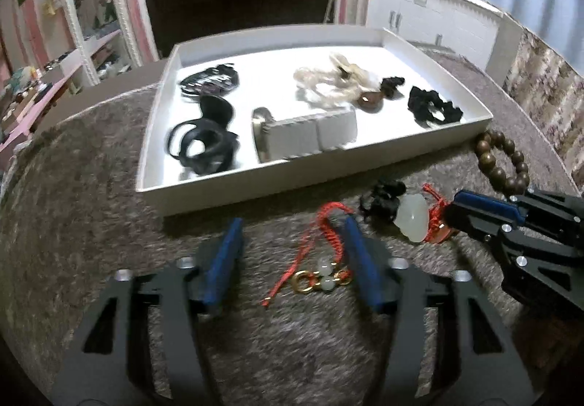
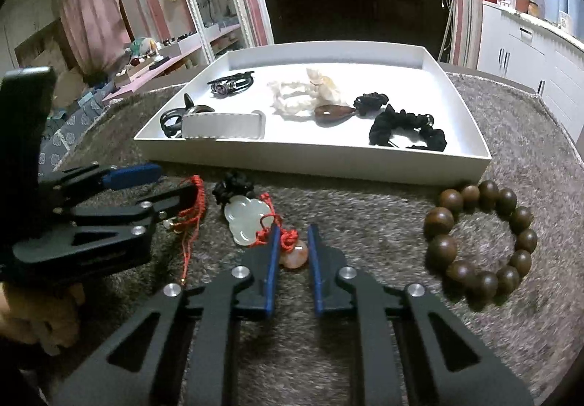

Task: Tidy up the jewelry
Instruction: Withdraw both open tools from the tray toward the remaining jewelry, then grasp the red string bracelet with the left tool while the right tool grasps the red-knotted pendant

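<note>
Your right gripper (image 2: 292, 245) is down on the grey carpet (image 2: 365, 216), jaws narrowed to a slim gap around the red knotted cord (image 2: 288, 237) and the orange stone (image 2: 295, 254) below it; whether the pads actually press on them you can't tell from here. The pale jade pendant (image 2: 242, 221) lies just left of that gripper's left finger, with a black cord knot (image 2: 233, 187) above it. Your left gripper (image 1: 292, 260) stands partly open over the red string bracelet (image 1: 321, 260), its right pad against the string's loop, the left pad clear of it. Out to the right, the brown wooden bead bracelet (image 2: 481, 241) sits alone on open carpet, well apart from both grippers. Straight ahead, the near wall of the white tray (image 2: 314, 159) runs close behind the loose pieces; inside it lie a black scrunchie (image 2: 405, 130), a white scrunchie (image 2: 295, 97) and a white comb-like clip (image 2: 222, 126).
</note>
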The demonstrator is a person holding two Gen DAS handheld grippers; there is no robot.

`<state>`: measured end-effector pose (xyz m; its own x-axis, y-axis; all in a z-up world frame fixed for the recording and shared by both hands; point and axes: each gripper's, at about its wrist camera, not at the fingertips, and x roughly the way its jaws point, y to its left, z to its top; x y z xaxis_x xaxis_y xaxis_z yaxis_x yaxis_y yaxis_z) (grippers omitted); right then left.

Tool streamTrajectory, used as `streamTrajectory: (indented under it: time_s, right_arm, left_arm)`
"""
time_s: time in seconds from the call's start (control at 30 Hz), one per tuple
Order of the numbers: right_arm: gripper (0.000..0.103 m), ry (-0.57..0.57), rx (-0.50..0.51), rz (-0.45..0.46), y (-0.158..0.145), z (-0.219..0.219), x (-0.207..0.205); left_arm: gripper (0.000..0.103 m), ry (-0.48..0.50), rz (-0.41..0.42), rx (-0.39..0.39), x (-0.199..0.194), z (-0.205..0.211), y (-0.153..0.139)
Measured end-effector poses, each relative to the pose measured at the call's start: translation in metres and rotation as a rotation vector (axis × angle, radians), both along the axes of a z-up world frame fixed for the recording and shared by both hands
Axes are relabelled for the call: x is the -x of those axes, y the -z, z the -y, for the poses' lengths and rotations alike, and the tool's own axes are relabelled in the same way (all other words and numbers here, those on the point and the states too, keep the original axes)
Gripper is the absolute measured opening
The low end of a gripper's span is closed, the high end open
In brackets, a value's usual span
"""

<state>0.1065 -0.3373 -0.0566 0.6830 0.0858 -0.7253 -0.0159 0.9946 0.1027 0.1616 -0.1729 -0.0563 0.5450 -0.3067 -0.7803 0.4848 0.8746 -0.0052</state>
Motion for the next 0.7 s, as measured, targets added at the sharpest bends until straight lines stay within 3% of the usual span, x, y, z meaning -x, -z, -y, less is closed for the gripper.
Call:
streamTrajectory:
  time_s: [0.2,0.33,0.37,0.7]
  right_arm:
    - [0.014,0.004,-0.016,0.006,-0.002,0.001,0.002]
    - [0.011,0.002,-0.024,0.022,-0.005,0.003,0.006]
    - [0.005,-0.002,-0.023,0.028,-0.008,0.002,0.008]
    - [0.003,-0.012,-0.027,0.101,-0.04,0.004,0.021]
  left_arm:
    - [0.0,0.032,0.002,0.025,0.004,0.001,0.0]
    - [0.0,0.023,0.008,0.084,0.012,-0.012,-0.011]
    - [0.0,0.022,0.011,0.089,0.014,-0.015,-0.013]
    - [0.0,0.007,0.1,0.143,0.03,-0.043,-0.061]
